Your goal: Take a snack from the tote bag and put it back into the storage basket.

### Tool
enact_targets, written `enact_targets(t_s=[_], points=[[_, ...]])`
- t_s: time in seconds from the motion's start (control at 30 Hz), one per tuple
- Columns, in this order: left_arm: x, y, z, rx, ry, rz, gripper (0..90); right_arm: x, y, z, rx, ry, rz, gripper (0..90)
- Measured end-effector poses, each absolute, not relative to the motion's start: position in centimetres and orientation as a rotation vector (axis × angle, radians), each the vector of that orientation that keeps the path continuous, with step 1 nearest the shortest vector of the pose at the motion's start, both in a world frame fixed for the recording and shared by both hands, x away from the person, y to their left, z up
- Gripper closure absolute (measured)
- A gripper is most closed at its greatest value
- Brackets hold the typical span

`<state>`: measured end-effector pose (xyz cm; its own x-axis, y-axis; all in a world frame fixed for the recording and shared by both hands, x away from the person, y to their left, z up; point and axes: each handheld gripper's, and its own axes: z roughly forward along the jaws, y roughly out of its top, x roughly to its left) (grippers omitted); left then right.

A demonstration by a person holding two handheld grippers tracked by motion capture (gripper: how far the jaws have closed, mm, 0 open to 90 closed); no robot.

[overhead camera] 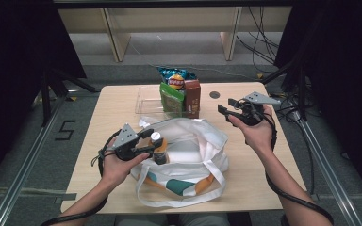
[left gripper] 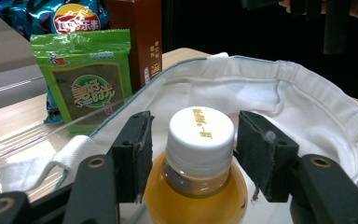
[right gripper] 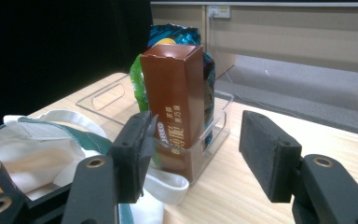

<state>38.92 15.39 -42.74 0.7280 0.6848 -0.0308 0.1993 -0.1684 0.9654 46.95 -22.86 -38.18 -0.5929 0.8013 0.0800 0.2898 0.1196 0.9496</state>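
Left gripper (left gripper: 193,154): jaws flanking orange drink bottle (left gripper: 196,163) cap over white tote bag (left gripper: 279,93), not pressing.
Right gripper (right gripper: 196,154): hovering open, holding nothing.

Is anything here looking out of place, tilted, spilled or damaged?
Nothing stands out. The bottle stands upright over the white bag, cap on, between the left gripper pads. The snack packs and brown box stand in the clear bin. No spill shows.

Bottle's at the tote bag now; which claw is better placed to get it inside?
Left. The left claw already brackets the orange drink bottle over the white tote bag, its jaws flanking the cap. The right claw hangs open off near the clear bin, holding nothing.
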Motion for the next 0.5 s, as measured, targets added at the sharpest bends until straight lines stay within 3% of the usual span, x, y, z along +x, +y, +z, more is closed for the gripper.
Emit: enact_targets(t_s=[0.5], points=[[39.05, 15.22, -43.02, 1.737, 0.7, 0.498, 57.8, 46.92, -22.94, -38.2, 1.086, 1.95, 1.506, 44.9]])
